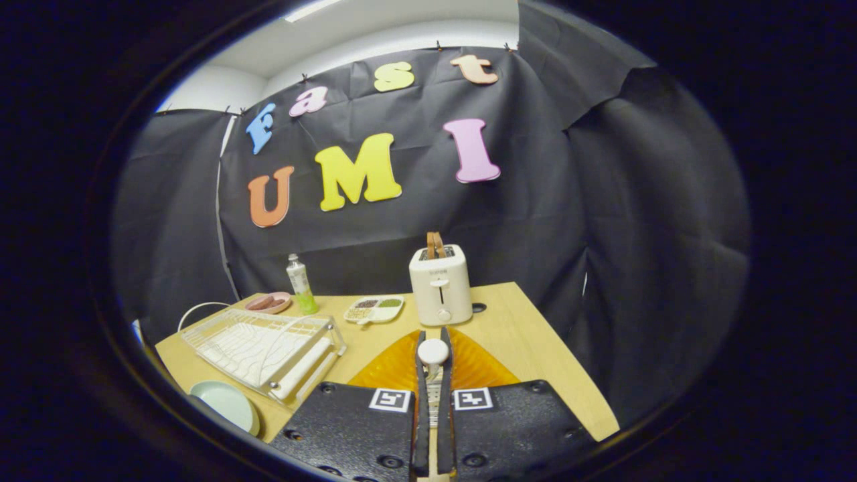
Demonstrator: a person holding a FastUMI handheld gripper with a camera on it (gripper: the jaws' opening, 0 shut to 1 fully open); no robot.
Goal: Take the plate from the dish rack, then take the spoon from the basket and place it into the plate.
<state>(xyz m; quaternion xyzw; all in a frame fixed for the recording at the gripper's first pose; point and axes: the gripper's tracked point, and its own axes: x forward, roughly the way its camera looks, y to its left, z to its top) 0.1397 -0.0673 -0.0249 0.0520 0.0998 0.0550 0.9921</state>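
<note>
My gripper (433, 340) is shut on a white spoon (433, 352). The spoon's round end sticks up between the two black fingertips, and its stem runs back down the narrow gap between them. Under and around the fingers lies the orange ribbed basket (392, 371) on the wooden table. A pale green plate (225, 406) lies flat on the table to the left of the fingers, just in front of the clear plastic dish rack (264, 345). The rack stands between the plate and the back of the table.
A white toaster (440, 284) with brown slices in it stands just beyond the basket. A divided snack tray (373, 310), a green-and-white bottle (301, 284) and a pink dish (269, 303) sit further back left. The table's edge (569, 375) runs close on the right.
</note>
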